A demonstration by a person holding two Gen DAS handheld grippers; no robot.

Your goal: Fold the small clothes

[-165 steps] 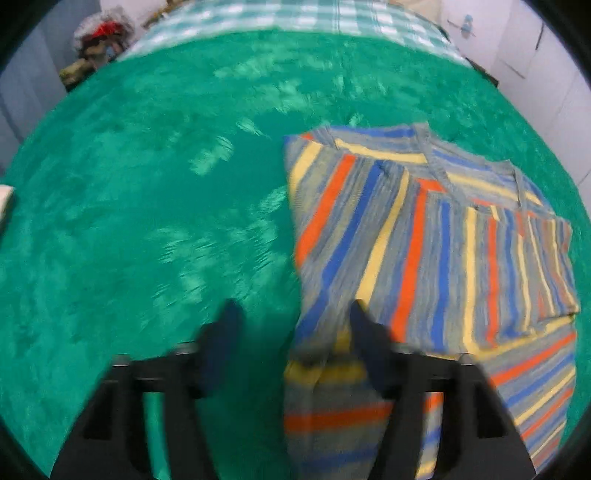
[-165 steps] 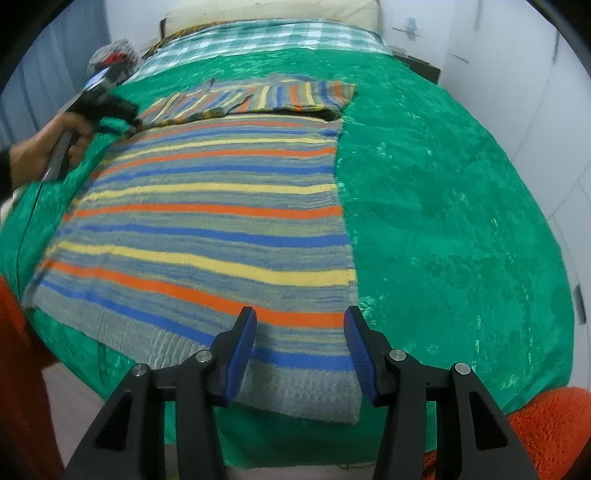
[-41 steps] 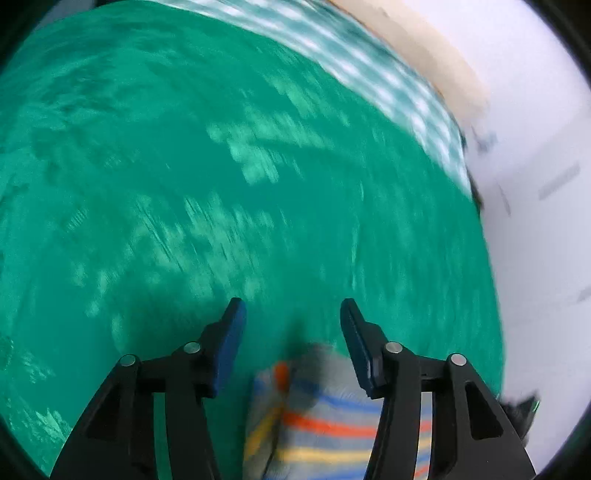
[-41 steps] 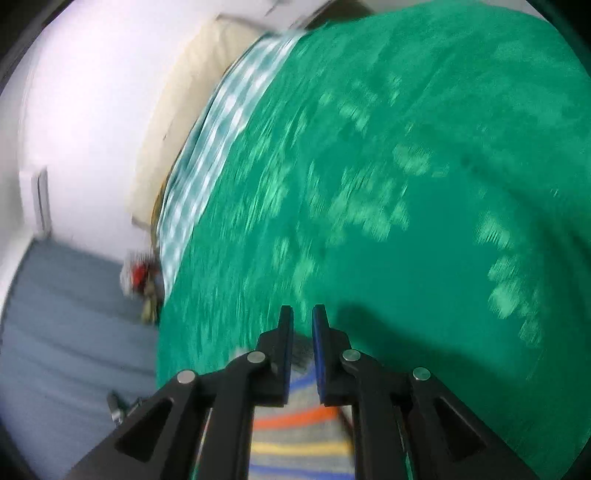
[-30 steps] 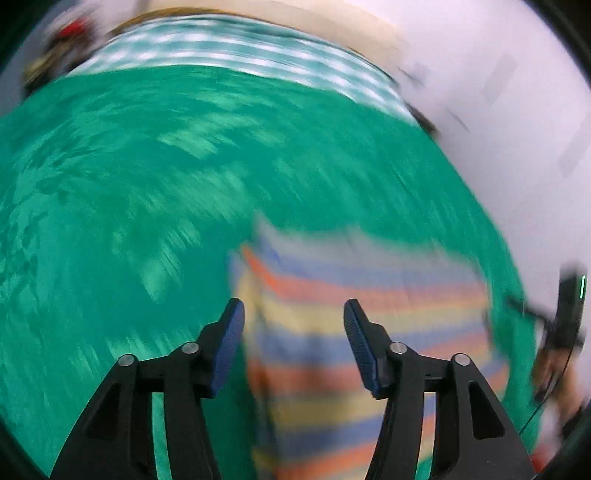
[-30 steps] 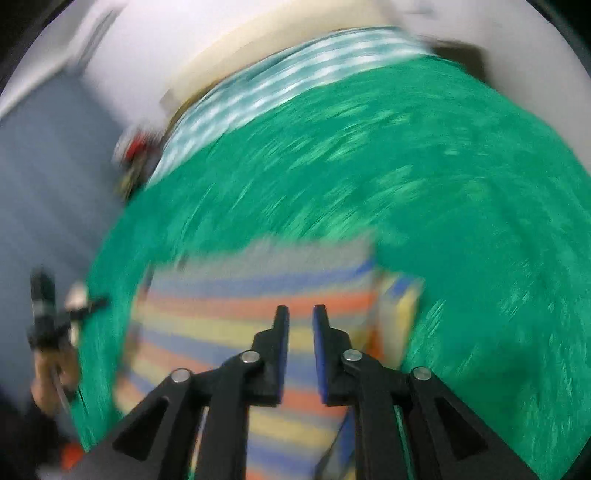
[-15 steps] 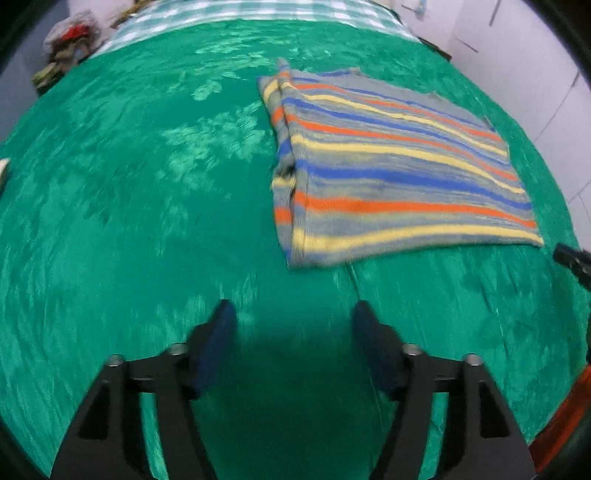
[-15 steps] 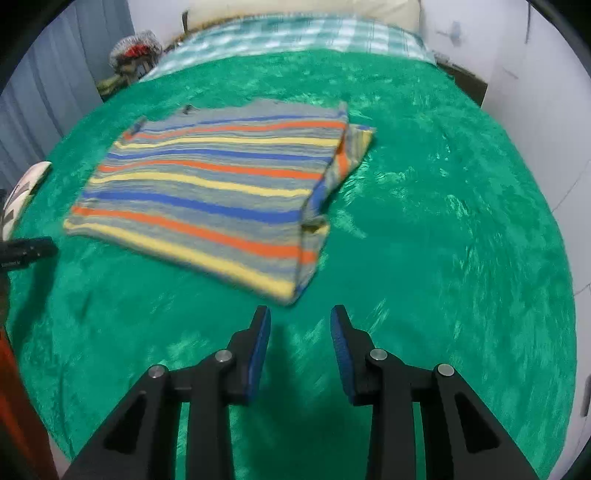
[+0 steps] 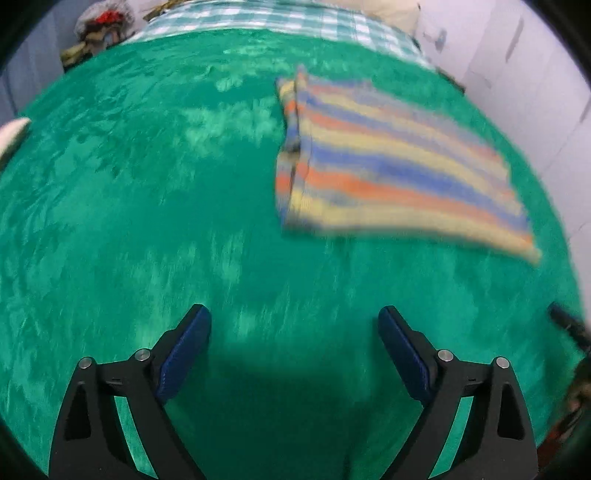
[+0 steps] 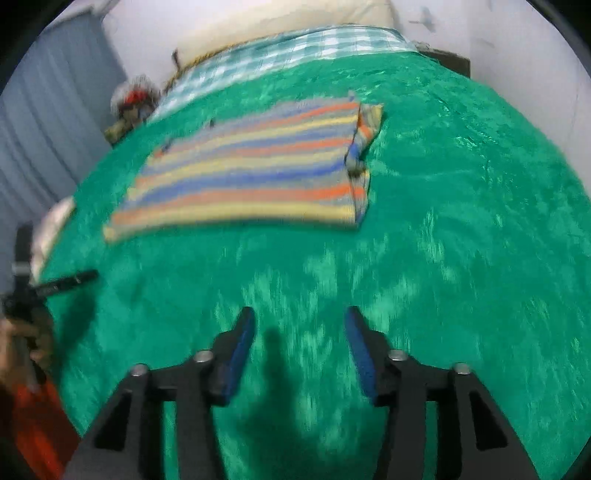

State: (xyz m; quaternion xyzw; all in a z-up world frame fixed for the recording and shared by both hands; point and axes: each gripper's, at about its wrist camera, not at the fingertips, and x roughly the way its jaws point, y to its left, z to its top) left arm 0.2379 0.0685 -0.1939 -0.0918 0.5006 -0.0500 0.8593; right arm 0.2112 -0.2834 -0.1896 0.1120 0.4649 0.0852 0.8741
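Observation:
A striped knit sweater (image 9: 391, 166) in grey, blue, orange and yellow lies folded into a flat rectangle on the green bedspread (image 9: 147, 184). In the right wrist view the sweater (image 10: 251, 170) sits at the upper left of the spread. My left gripper (image 9: 294, 317) hangs over bare spread well short of the sweater, jaws wide and still opening, nothing between them. My right gripper (image 10: 300, 317) is also over bare spread on the near side of the sweater, jaws opening, nothing between them. The left gripper (image 10: 74, 278) shows at the left edge of the right wrist view, held by a hand.
A green-and-white checked sheet (image 10: 280, 51) and a cream pillow (image 10: 280, 18) lie at the head of the bed (image 10: 480, 184). A pile of red and dark things (image 10: 129, 103) sits beside the bed. White walls stand to the right, a grey curtain (image 10: 48, 110) to the left.
Both grippers let go of the sweater and drew back from it toward the near side of the bed. Their jaws have spread apart. The sweater now lies folded flat.

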